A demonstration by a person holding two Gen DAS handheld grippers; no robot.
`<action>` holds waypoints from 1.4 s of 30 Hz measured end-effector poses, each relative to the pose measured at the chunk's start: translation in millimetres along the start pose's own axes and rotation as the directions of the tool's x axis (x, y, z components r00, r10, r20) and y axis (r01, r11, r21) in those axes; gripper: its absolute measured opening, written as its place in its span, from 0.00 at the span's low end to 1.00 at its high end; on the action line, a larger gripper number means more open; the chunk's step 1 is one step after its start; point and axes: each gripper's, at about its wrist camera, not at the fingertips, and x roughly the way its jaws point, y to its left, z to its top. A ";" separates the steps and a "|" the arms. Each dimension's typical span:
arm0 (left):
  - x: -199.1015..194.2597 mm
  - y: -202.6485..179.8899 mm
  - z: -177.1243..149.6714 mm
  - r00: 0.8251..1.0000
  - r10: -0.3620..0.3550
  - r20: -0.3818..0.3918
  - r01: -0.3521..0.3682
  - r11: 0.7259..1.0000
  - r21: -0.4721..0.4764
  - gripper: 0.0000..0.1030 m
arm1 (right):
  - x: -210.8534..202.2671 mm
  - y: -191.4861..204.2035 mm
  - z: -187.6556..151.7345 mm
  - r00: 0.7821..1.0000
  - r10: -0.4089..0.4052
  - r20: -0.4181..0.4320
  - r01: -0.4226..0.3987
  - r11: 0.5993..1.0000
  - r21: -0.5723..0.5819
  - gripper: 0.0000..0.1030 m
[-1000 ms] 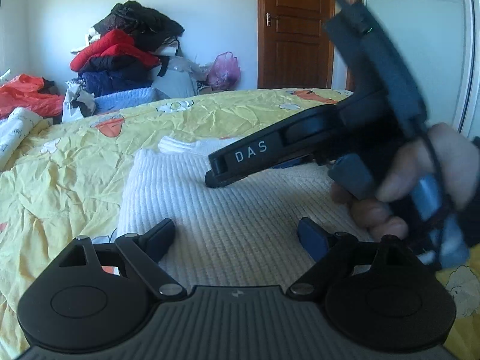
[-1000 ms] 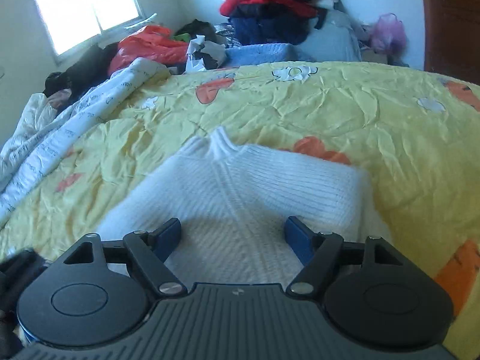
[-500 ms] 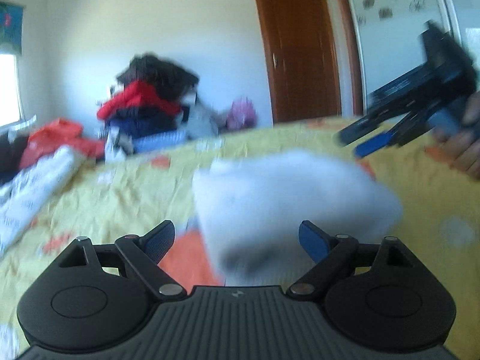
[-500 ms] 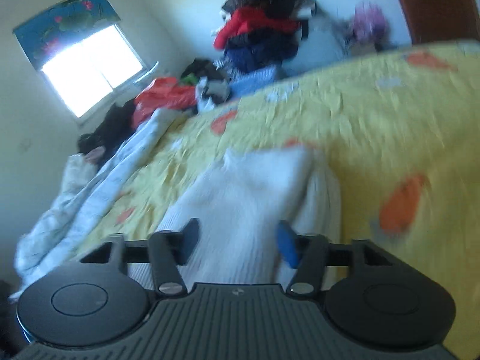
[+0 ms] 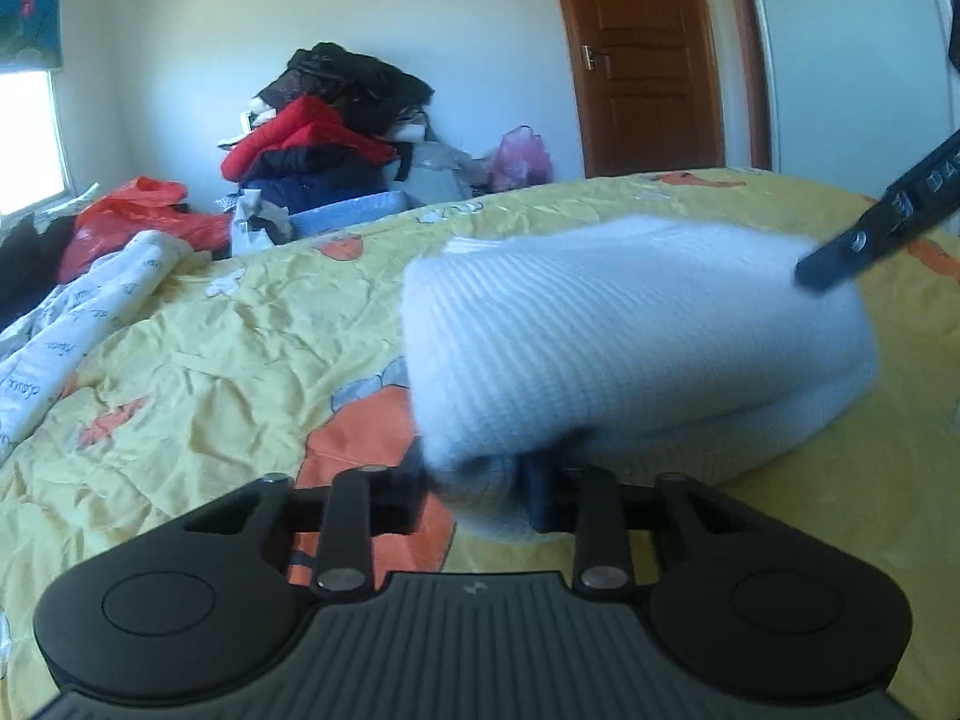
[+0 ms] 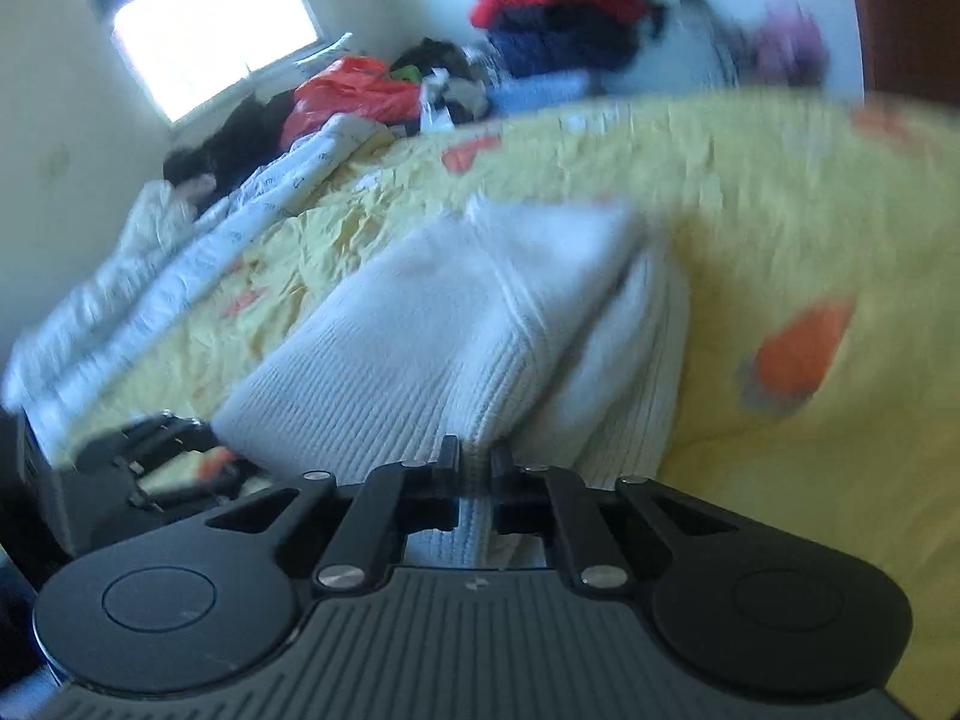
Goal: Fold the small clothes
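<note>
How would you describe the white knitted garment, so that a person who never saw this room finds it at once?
Look at the bed with the yellow sheet printed with orange shapes. Near its front edge lies the white ribbed sweater, partly folded, with the left tool closing on one near corner and the right tool shut on the other. Unlike the printed white quilt at the side, it is plain.

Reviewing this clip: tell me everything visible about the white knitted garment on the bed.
The white sweater is a ribbed knit with a short collar at its far end. It lies on the yellow printed bedspread, partly folded, one layer doubled over another. Its near edge is lifted. The left claw is closing on a bunched near corner; the right claw is shut on a fold of it.
</note>
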 end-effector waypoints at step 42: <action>-2.8 -4.0 -11.1 0.999 -0.019 -0.029 0.018 1.000 -0.025 0.24 | 32.0 -13.4 65.3 0.990 -0.083 0.111 0.071 0.991 0.113 0.43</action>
